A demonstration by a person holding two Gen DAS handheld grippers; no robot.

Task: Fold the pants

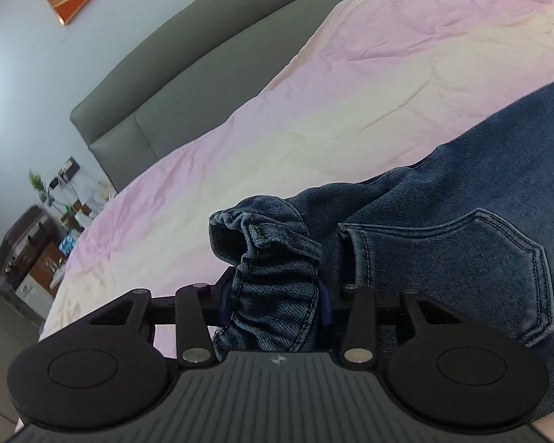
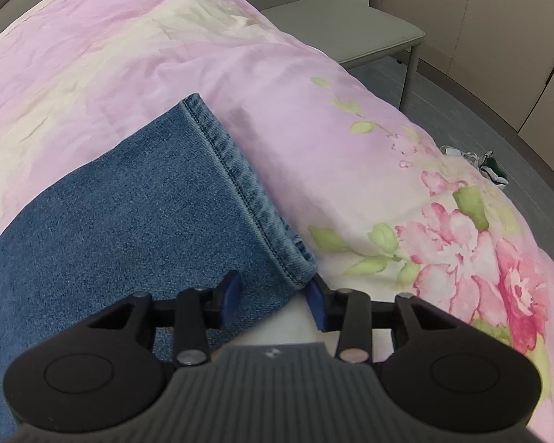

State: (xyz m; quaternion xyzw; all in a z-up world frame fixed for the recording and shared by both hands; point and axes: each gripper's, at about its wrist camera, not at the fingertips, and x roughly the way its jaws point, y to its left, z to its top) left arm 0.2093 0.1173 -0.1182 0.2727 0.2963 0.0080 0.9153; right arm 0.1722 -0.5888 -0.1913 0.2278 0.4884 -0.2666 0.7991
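Blue denim pants (image 1: 461, 199) lie on the pink bedspread, back pocket (image 1: 458, 269) up. My left gripper (image 1: 275, 306) is shut on a bunched fold of the elastic waistband (image 1: 273, 258), which fills the gap between the blue pads and rises above them. In the right wrist view a pant leg (image 2: 129, 214) lies flat, its stitched hem (image 2: 240, 184) running diagonally. My right gripper (image 2: 275, 301) stands open over the near hem corner (image 2: 295, 269). One pad is above the denim and the other is just past the corner, neither pressing.
The pink floral bedspread (image 2: 351, 118) covers the bed, with a grey headboard (image 1: 188, 85) behind. A cluttered bedside table (image 1: 55, 229) stands at the left. A grey bench (image 2: 351, 26) and floor lie beyond the bed's right edge.
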